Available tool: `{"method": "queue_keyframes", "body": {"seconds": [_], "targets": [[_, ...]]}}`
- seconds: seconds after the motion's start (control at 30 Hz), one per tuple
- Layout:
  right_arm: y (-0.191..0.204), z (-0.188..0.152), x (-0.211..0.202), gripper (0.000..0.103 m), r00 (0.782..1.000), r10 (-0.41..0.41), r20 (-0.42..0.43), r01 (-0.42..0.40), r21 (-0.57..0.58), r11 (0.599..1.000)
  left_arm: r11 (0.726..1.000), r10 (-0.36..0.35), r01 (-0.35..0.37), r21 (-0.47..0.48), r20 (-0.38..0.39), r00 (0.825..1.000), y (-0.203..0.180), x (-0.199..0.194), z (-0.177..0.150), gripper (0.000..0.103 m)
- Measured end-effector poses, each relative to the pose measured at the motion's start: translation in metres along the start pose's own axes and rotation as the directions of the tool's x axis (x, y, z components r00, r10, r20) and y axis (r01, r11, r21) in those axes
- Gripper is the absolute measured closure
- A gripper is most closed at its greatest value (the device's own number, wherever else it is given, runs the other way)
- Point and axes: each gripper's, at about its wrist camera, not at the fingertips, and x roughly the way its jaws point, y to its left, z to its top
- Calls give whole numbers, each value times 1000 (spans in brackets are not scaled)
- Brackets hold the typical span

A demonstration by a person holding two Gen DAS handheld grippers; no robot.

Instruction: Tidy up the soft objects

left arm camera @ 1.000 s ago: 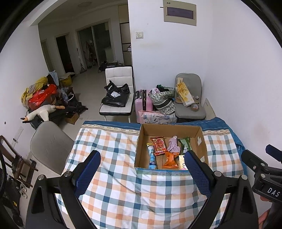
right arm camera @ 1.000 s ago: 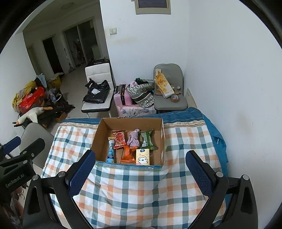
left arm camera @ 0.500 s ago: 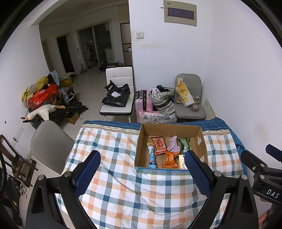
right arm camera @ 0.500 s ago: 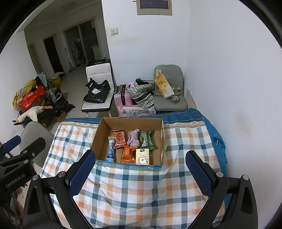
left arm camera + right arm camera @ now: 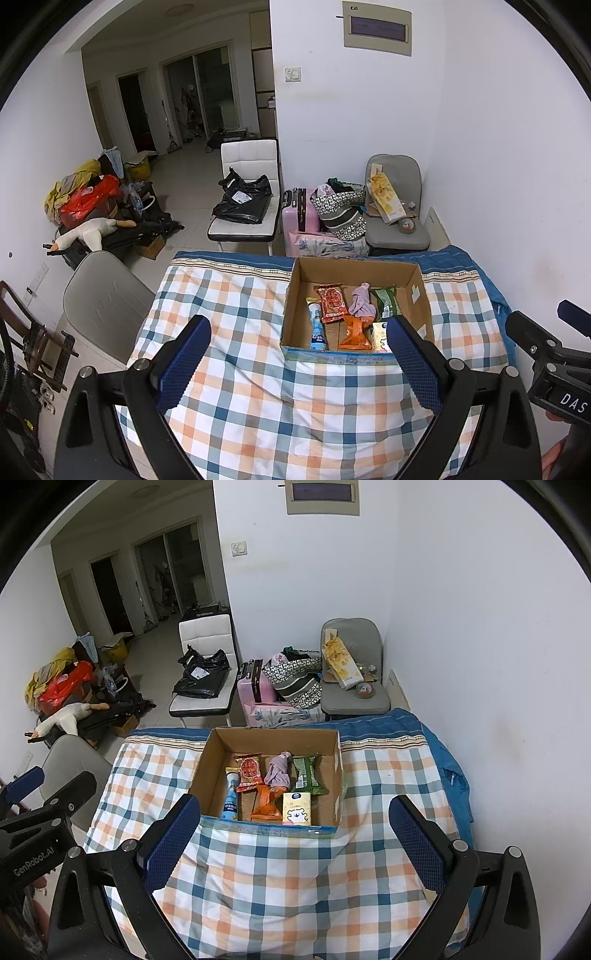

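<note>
Hovering above the checked cloth point(image 5: 280, 878) on the table, well short of the cardboard box point(image 5: 216, 760); left gripper point(image 5: 295, 354) and right gripper point(image 5: 295, 834) both spread wide, nothing between the blue textured pads. Soft goods all inside box: red crinkly packet point(image 5: 249, 770), limp mauve cloth bundle point(image 5: 277, 770), green foil packet point(image 5: 306, 773), orange packet point(image 5: 266, 803), blue tube point(image 5: 229, 797), pale yellow tissue pack point(image 5: 296, 808) with bear print. Fits either sorted-and-done or about to be unpacked; cannot settle which. Any pick would call for a shallow pinch: foil slippery, cloth shapeless, box walls crowding the fingers.
</note>
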Motion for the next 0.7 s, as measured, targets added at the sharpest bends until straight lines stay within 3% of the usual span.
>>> {"method": "queue_keyframes", "body": {"seconds": [0.7], "targets": [[-11,6,-2,0,1000,-4,3,4,3,1000,1000,-3,3,-4,-2,1000,-3,-3,-3,6]]}}
